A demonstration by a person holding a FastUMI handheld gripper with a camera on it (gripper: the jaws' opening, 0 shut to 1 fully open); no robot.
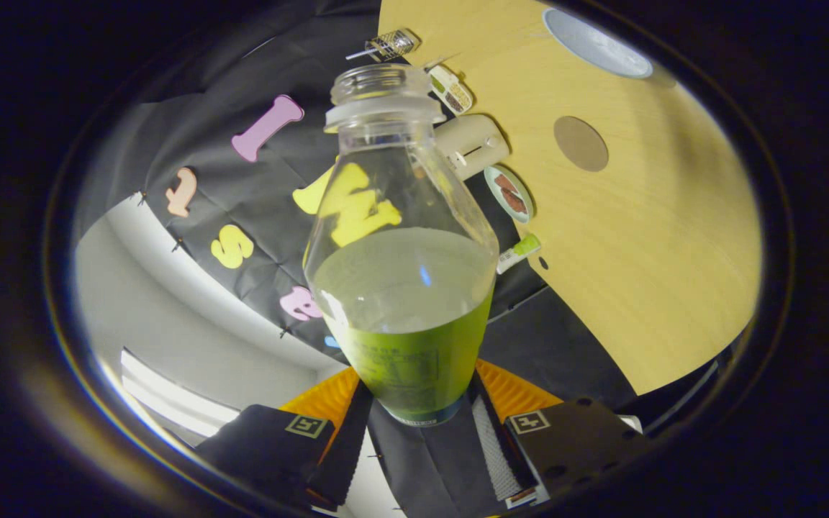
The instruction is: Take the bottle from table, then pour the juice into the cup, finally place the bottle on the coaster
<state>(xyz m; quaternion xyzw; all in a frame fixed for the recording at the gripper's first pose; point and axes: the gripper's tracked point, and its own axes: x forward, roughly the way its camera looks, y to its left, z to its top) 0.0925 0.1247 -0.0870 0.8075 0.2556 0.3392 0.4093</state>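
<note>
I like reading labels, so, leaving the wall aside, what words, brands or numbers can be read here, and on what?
Juice bottle, clamped in the gripper: its printed label is too blurred to read.
Fingers: a square coded marker on each, no words.
Packets on the wooden table: too small to read.
Nothing is legible.

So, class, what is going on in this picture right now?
A person's handheld gripper is shut on an uncapped bottle, roughly half full of green juice, lifted clear of the wooden table. The view is tilted. A round brown coaster lies on the table beyond, and a pale round rim, perhaps the cup, sits further off.
</note>
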